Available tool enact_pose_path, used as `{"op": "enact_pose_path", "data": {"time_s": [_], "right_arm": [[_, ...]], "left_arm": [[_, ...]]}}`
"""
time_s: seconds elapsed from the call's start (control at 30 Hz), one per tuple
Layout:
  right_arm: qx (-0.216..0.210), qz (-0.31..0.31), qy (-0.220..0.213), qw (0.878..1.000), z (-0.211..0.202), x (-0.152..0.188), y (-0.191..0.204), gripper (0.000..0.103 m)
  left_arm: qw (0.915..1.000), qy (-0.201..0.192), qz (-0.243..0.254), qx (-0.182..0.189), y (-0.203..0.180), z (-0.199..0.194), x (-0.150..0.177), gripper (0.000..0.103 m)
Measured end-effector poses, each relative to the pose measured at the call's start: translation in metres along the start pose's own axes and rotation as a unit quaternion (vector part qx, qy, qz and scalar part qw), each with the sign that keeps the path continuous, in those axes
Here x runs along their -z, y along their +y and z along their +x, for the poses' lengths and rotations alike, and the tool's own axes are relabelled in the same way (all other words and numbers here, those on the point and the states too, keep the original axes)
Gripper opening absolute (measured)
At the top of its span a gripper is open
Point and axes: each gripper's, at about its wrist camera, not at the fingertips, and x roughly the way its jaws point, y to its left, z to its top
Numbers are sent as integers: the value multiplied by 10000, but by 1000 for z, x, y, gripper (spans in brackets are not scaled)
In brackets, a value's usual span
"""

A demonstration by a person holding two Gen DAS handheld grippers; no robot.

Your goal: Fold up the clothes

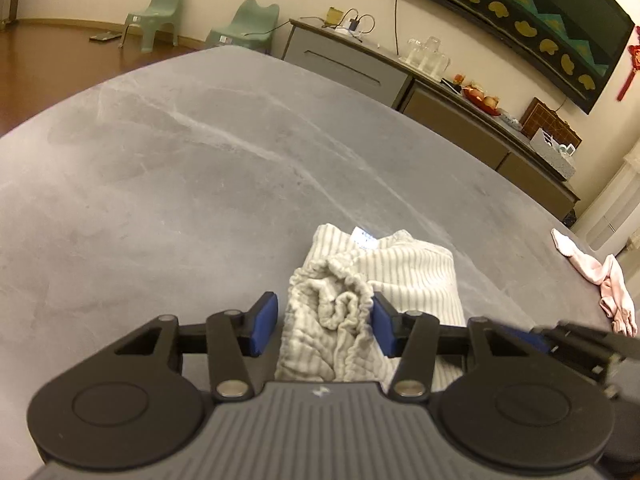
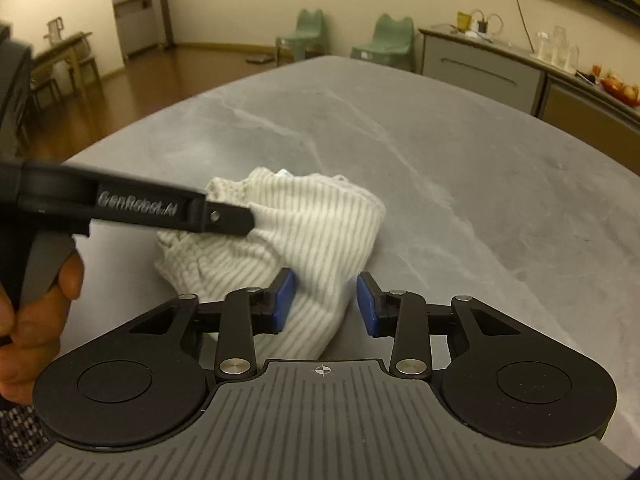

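A white garment with thin grey stripes (image 1: pixel 404 276) lies folded into a small bundle on the grey table (image 1: pixel 180 168). Its gathered elastic waistband (image 1: pixel 340 304) sits between the blue pads of my left gripper (image 1: pixel 324 322), whose jaws are open around it. In the right wrist view the same garment (image 2: pixel 304 224) lies under my right gripper (image 2: pixel 326 300), which is open with a corner of cloth between its pads. The left gripper's finger (image 2: pixel 224 216) rests on the bundle there.
A pink garment (image 1: pixel 600 276) lies crumpled at the table's right edge. Two green plastic chairs (image 1: pixel 248 24) stand beyond the far edge. A grey sideboard (image 1: pixel 440 92) with glasses and fruit runs along the wall at the right.
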Motion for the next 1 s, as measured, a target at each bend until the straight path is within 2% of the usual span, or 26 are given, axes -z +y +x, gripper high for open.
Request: {"op": "enact_pose_path", "data": {"time_s": [0.13, 0.2, 0.3, 0.37, 0.4, 0.43, 0.5, 0.53, 0.6, 0.7, 0.77, 0.83, 0.93, 1.0], "right_arm": [[-111, -3, -288, 9995, -15, -2, 5, 39], [-94, -141, 18, 9999, -4, 6, 10, 38], [-34, -134, 55, 9999, -5, 10, 10, 40], [-80, -52, -115, 9999, -17, 6, 11, 40], [-149, -61, -247, 9996, -21, 5, 12, 40], [-164, -118, -232, 9995, -21, 5, 14, 41], [-92, -224, 152, 9996, -5, 10, 16, 43], [-77, -192, 201, 9996, -3, 10, 15, 49], [-45, -69, 153, 9998, -7, 7, 11, 51], [-47, 141, -160, 9998, -23, 0, 8, 57], [-57, 250, -259, 9993, -27, -2, 5, 57], [-78, 165, -168, 9997, -21, -2, 10, 55], [-56, -228, 84, 9997, -2, 0, 26, 51], [-31, -459, -34, 9989, 9, -3, 37, 51]], "left_arm": [[10000, 15, 14, -23, 3, 4, -1, 51], [10000, 5, 34, -28, 2, 6, -2, 52], [9999, -156, 1, 38, 2, -3, -4, 50], [9997, -238, -16, 64, 3, -8, -5, 51], [9999, -147, 4, -19, 5, -5, -5, 52], [10000, -48, 1, -87, 6, -2, -5, 52], [9997, 78, -226, -7, 13, -1, -6, 52], [9996, 79, -250, 46, 14, -6, -10, 52], [9995, 64, -282, 144, 14, -17, -18, 51], [9996, -198, -68, 170, 15, -36, -34, 52], [9991, -365, 55, 184, 15, -48, -45, 56], [9988, -387, -155, 238, 23, -51, -52, 56], [9941, -311, -741, 727, 36, -54, -58, 56], [9932, -403, -784, 758, 37, -58, -59, 56]]}}
